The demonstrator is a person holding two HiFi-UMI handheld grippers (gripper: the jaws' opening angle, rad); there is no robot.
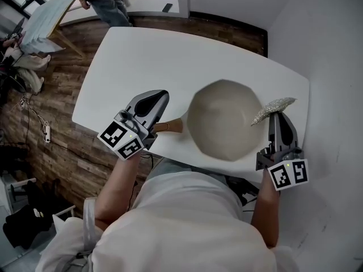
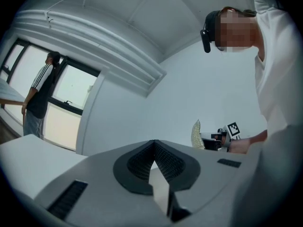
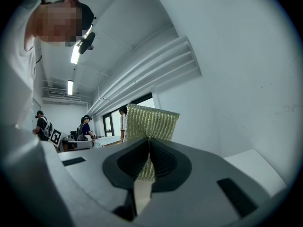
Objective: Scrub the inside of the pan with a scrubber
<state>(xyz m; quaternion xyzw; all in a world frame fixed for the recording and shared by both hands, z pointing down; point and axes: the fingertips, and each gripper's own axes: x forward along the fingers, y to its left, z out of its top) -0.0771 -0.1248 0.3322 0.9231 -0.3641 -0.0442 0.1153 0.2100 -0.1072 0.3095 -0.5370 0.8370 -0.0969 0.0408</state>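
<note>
Head view alone shows pan (image 1: 224, 120); left gripper (image 1: 163, 94) fingers closed, empty; right gripper (image 1: 277, 115) fingers pinch scrubber (image 1: 273, 109).

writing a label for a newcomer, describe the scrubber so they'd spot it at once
On the white table, find the round cream pan. At its right rim, the right tool pinches a flat, yellow-green woven scrubber, the only textured, glittery thing.

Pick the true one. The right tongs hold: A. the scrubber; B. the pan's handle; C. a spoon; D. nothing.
A: the right gripper view shows the right tongs shut on the pale woven scrubber, which sticks out past their tips, by the edge of the pan.
</note>
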